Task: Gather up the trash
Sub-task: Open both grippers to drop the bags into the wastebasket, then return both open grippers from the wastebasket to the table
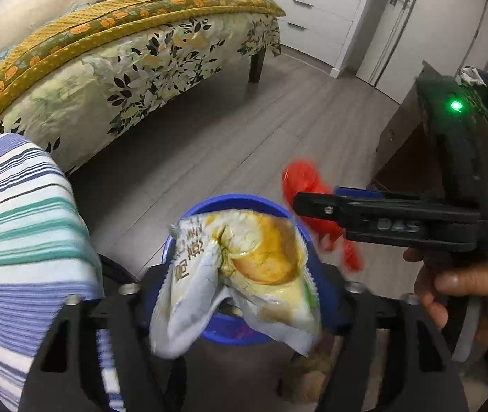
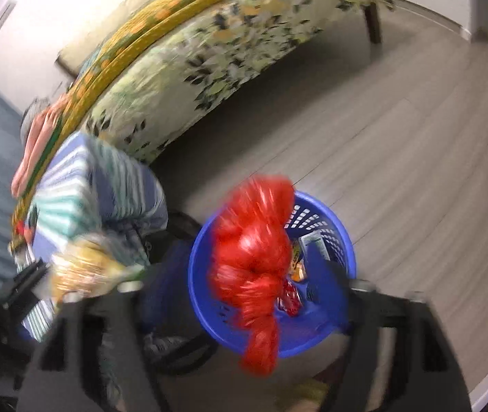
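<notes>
Two grippers over blue basket (image 2: pixel 333 226), left gripper (image 1: pixel 233 312) gripping snack wrapper (image 1: pixel 244 274), right gripper (image 2: pixel 244 295) gripping red bag (image 2: pixel 254 257)

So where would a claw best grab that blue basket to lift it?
Probably the thin rim of the blue basket, coming from above. It stands upright with its open top facing up, and the round wall looks too wide for two fingers.

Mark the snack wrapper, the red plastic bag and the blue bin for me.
snack wrapper (image 1: pixel 244 267): left wrist view, middle of its printed face.
red plastic bag (image 2: pixel 251 261): right wrist view, its bunched middle.
blue bin (image 2: pixel 326 237): right wrist view, perforated inner wall.
</notes>
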Action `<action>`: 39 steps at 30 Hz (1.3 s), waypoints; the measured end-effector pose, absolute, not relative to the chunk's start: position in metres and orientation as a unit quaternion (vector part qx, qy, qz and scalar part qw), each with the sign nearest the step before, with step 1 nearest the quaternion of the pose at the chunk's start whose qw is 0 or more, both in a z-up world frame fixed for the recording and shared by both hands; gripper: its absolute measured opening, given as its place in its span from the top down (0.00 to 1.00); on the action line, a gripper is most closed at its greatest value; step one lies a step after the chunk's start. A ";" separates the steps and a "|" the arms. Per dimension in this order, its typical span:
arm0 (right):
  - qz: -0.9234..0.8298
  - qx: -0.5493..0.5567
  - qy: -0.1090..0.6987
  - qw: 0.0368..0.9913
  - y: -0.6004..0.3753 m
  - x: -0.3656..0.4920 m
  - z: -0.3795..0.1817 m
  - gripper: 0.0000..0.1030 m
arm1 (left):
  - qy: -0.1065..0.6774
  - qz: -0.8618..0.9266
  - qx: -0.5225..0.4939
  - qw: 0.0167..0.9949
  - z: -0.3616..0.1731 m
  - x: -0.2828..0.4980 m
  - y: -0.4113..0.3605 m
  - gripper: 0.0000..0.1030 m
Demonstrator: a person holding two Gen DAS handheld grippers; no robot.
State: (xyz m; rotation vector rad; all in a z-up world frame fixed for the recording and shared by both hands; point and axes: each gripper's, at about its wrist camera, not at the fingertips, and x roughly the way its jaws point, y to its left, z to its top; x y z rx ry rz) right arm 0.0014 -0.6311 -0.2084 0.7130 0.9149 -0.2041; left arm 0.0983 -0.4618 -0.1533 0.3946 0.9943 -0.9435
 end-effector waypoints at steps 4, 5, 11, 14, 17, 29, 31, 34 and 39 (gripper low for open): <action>-0.111 0.343 0.411 0.838 -0.639 -0.008 -0.199 0.26 | 0.441 -0.427 0.155 0.774 -0.137 0.100 -0.451 0.13; -0.119 0.332 0.410 0.841 -0.639 -0.009 -0.197 0.25 | 0.436 -0.428 0.149 0.778 -0.130 0.100 -0.445 0.12; -0.157 0.266 0.400 0.863 -0.615 -0.016 -0.176 0.13 | 0.399 -0.427 0.140 0.800 -0.093 0.085 -0.390 0.08; -0.153 0.206 0.387 0.886 -0.584 -0.013 -0.162 0.13 | 0.393 -0.409 0.141 0.811 -0.092 0.081 -0.346 0.07; -0.142 0.140 0.377 0.905 -0.547 -0.007 -0.150 0.12 | 0.399 -0.369 0.145 0.827 -0.100 0.082 -0.292 0.07; 0.035 0.009 0.370 0.928 -0.325 0.024 -0.130 0.12 | 0.423 -0.208 0.135 0.872 -0.115 0.119 -0.089 0.07; 0.061 0.001 0.380 0.923 -0.291 0.042 -0.130 0.12 | 0.428 -0.190 0.135 0.873 -0.116 0.129 -0.067 0.07; 0.082 -0.004 0.404 0.911 -0.258 0.070 -0.136 0.12 | 0.435 -0.170 0.132 0.875 -0.121 0.143 -0.042 0.07; 0.090 -0.005 0.433 0.897 -0.224 0.104 -0.149 0.12 | 0.450 -0.166 0.111 0.870 -0.131 0.153 -0.022 0.06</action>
